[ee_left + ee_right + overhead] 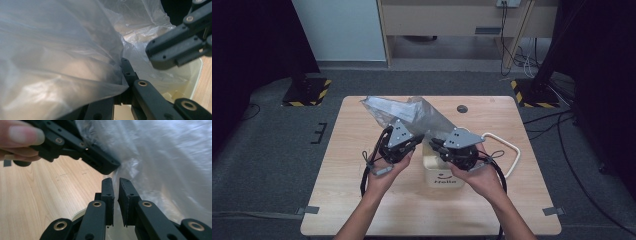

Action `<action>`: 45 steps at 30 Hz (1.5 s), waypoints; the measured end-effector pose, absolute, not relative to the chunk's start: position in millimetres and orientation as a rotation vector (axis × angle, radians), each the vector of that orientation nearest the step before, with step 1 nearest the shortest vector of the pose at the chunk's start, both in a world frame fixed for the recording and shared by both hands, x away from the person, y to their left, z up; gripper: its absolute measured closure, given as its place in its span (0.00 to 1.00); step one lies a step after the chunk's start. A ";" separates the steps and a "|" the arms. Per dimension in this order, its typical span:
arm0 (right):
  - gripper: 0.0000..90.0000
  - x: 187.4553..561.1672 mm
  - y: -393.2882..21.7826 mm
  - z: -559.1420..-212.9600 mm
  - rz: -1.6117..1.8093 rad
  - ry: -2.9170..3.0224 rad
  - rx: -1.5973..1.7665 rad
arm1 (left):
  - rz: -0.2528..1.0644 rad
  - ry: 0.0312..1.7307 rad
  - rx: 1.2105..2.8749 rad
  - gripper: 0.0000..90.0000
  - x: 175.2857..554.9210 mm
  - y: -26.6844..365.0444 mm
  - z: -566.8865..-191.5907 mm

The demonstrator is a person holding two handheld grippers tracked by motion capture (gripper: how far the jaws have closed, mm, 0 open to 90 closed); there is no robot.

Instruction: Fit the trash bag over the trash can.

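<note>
The left gripper (pixel 404 142) is clamped on a clear plastic bag (pixel 404 112): in the left gripper view its jaws stand together with a gathered fold of the bag (pixel 60 60) pinched between them, the film spilling over and hiding most of the left jaw. The right gripper (pixel 451 146) sits just to the right of it, over a cream plastic bin (pixel 443 177); in the right gripper view its jaws (pixel 115 195) are nearly together with a thin slit left between the pads, and the edge of the bag (pixel 160 165) lies at their tips, though whether any film is caught in the slit cannot be told. The bag is thin, translucent and heavily crinkled, greyish-white with soft bright patches, and it rises from the two grippers towards the far left of the table (pixel 362 200) in a loose, crumpled sheet. The bin stands near the middle of the table, just on the near side of the grippers, with a dark smile mark and lettering on its near face, and a pale loop handle (pixel 507 150) sticks out to its right. A person's left hand (pixel 384 172) and right hand (pixel 479 177) carry the grippers from the near edge. Counted: one bag, one bin, two grippers, two hands, one light wooden table.
</note>
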State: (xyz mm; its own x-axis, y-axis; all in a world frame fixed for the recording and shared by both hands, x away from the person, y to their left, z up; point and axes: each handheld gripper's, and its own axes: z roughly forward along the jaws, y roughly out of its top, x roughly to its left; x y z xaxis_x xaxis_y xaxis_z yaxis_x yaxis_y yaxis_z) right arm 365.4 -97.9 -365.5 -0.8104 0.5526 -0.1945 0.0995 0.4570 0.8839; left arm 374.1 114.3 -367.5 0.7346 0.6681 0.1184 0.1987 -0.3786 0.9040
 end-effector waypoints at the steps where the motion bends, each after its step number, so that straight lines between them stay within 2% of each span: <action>1: 0.89 365.6 -96.8 -366.1 1.313 2.255 0.540 | 0.586 0.662 1.932 1.00 373.8 114.2 -367.3; 7: 0.83 372.3 -92.3 -370.6 1.282 2.281 0.560 | 0.557 0.653 1.924 1.00 371.5 112.8 -365.3; 10: 0.87 375.1 -90.9 -372.5 1.260 2.287 0.577 | 0.554 0.641 1.931 0.99 370.0 111.0 -363.9; 14: 1.00 378.1 -90.7 -374.0 1.249 2.304 0.590 | 0.552 0.627 1.929 0.99 368.4 109.1 -362.0; 15: 1.00 378.1 -90.9 -374.0 1.252 2.304 0.595 | 0.553 0.622 1.929 0.98 368.1 108.9 -361.8; 20: 1.00 380.2 -100.0 -373.0 1.263 2.284 0.658 | 0.573 0.606 1.930 0.84 366.9 108.7 -362.3; 25: 1.00 380.4 -109.6 -372.7 1.315 2.277 0.684 | 0.594 0.592 1.944 0.75 369.1 105.9 -365.3; 33: 1.00 378.9 -124.6 -371.7 1.345 2.244 0.724 | 0.595 0.619 1.980 0.96 373.3 108.5 -368.8; 45: 1.00 382.1 -147.6 -372.5 1.327 2.213 0.790 | 0.582 0.644 1.991 0.99 375.2 113.3 -373.6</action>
